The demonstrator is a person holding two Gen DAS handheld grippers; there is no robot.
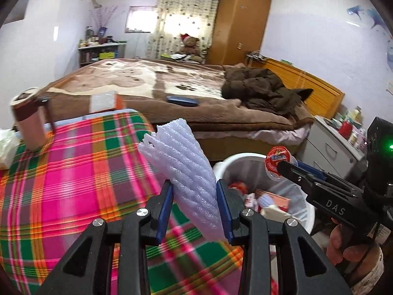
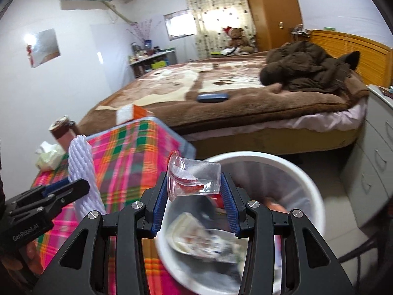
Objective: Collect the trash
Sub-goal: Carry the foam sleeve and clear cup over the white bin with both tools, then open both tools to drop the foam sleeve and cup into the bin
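Trash-filled white bin (image 2: 289,169) below right gripper (image 2: 195,184) clamping clear cup (image 2: 196,177), left gripper (image 1: 194,204) pinching foam net (image 1: 179,157).

1. The foam net sleeve (image 1: 186,172) is seen in pale lilac-white.
2. The cup (image 2: 196,179) is shown as clear plastic with a red peeled lid.
3. The tablecloth (image 1: 73,172) is checked in pink, green and orange.
4. The bin (image 2: 294,172) is coloured white.
5. The blanket (image 1: 147,78) is patterned brown and cream.
6. Blue pads (image 1: 222,196) are set on black fingers.
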